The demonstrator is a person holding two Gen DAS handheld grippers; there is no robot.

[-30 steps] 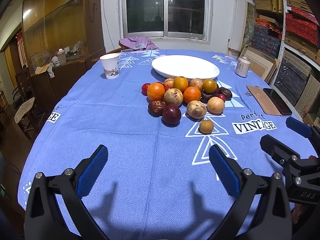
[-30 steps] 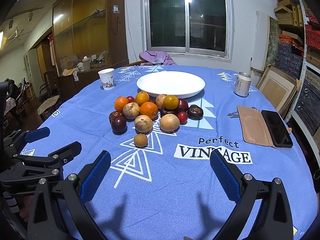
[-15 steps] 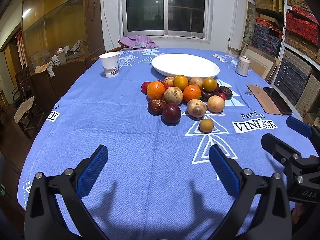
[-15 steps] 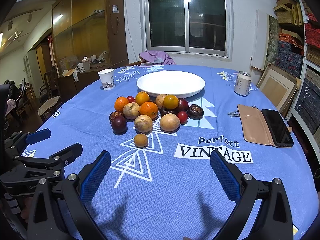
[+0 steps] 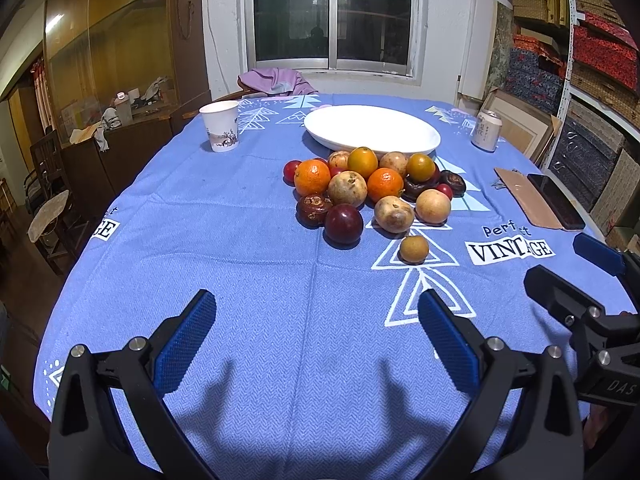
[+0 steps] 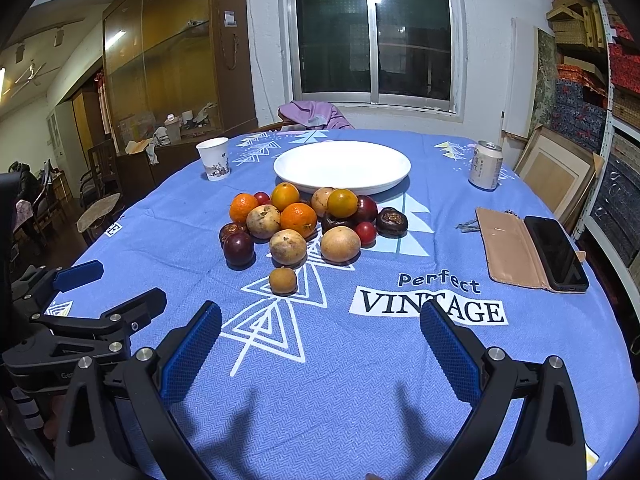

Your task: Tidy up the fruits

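A pile of fruit (image 5: pixel 372 192) (image 6: pixel 304 220) sits mid-table on the blue cloth: oranges, tan round fruits, dark plums and small red ones. One small brown fruit (image 5: pixel 414 249) (image 6: pixel 283 280) lies apart at the near side. Behind the pile stands a wide white plate (image 5: pixel 372 130) (image 6: pixel 342 166) with nothing on it. My left gripper (image 5: pixel 316 332) hovers open over the cloth well short of the pile, nothing between its blue pads. My right gripper (image 6: pixel 320 344) is likewise open over the near cloth. Each gripper shows at the edge of the other's view.
A paper cup (image 5: pixel 220 131) stands at the back left and a drink can (image 6: pixel 485 164) at the back right. A tan wallet case with a black phone (image 6: pixel 556 252) lies at the right edge. Shelves line the right wall, a cabinet and chairs the left.
Both views have barely shifted; the fruit pile sits slightly lower and nearer in the left wrist view. Nothing was taken hold of and both grippers stay open.
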